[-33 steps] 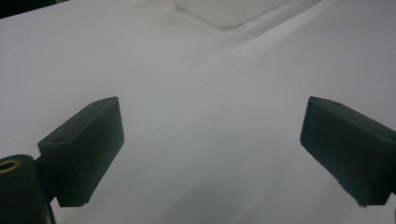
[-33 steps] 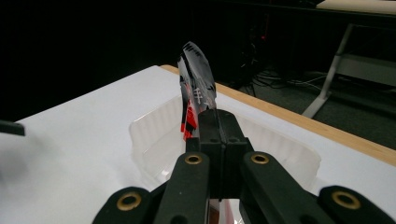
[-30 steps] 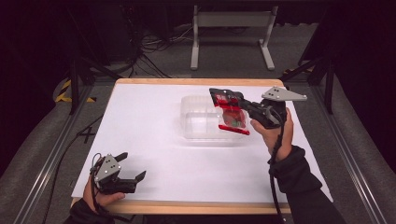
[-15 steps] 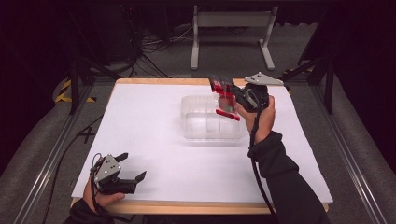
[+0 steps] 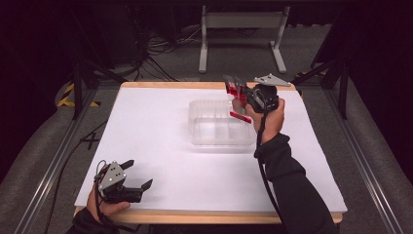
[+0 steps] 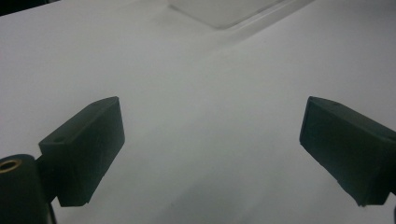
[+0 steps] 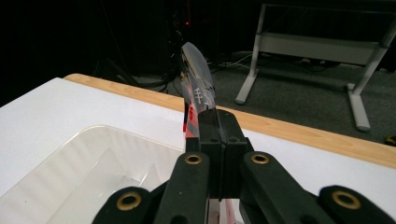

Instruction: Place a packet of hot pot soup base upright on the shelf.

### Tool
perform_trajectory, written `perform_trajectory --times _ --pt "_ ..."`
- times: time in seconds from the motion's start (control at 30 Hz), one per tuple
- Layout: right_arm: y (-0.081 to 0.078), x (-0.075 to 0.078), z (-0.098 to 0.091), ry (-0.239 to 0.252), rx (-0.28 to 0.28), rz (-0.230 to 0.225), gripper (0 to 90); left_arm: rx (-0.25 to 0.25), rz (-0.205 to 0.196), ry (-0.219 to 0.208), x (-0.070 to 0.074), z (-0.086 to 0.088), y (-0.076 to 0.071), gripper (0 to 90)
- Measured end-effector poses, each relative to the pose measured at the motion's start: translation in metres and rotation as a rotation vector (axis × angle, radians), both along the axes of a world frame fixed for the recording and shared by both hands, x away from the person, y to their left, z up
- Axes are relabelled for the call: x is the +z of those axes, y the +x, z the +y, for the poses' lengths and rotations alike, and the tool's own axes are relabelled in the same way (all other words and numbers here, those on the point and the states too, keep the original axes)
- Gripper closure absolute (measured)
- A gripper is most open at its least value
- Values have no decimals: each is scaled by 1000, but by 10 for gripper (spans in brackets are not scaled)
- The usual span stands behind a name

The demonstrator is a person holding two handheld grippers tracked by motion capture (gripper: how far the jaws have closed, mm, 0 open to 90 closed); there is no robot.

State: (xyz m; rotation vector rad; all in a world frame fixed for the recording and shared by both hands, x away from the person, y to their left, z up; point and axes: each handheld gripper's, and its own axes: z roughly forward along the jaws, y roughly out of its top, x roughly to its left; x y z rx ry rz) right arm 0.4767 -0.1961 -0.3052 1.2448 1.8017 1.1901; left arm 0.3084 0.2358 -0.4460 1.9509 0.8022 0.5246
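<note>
The right tongs [image 5: 235, 92] are pressed together, pinching a flat red-and-clear packet [image 5: 237, 100] that hangs over the 3 o'clock rim of the clear compartment tray [image 5: 214, 127]. In the right gripper view the packet [image 7: 197, 100] stands edge-on past the jaws. It looks light, thin and floppy, with slick film; a pinch near one edge suits it, though it may slide or swing. White marks show on the film, too small to read. The left tongs [image 5: 132, 176] rest spread and empty at the 7 o'clock corner of the white desk [image 5: 156, 122].
</note>
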Motion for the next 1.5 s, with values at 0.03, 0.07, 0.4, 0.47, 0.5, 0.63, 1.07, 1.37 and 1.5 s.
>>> perform_trajectory --times 0.03,0.07,0.4,0.47,0.5,0.63,1.07,1.37,1.5 --pt "1 -1 2 -5 1 3 900 0 1 -2 0 0 0 73" --pt "3 -3 4 -4 10 5 900 -1 4 -2 0 0 0 73" --pt "8 -18 24 -15 55 56 900 -3 -1 0 0 0 0 73" --pt "7 -19 25 -16 61 60 900 -3 0 -2 0 0 0 74" --pt "6 -21 24 -6 70 68 900 -2 1 -5 0 0 0 74" --pt "2 -27 21 -4 84 78 898 -2 0 1 0 0 0 74" --pt "-12 -46 -1 2 131 99 884 2 5 5 0 0 0 74" --pt "-22 -57 -13 -20 152 106 869 2 4 4 0 0 0 74" --pt "-24 -60 -18 -31 149 110 868 1 7 6 0 -1 0 74"
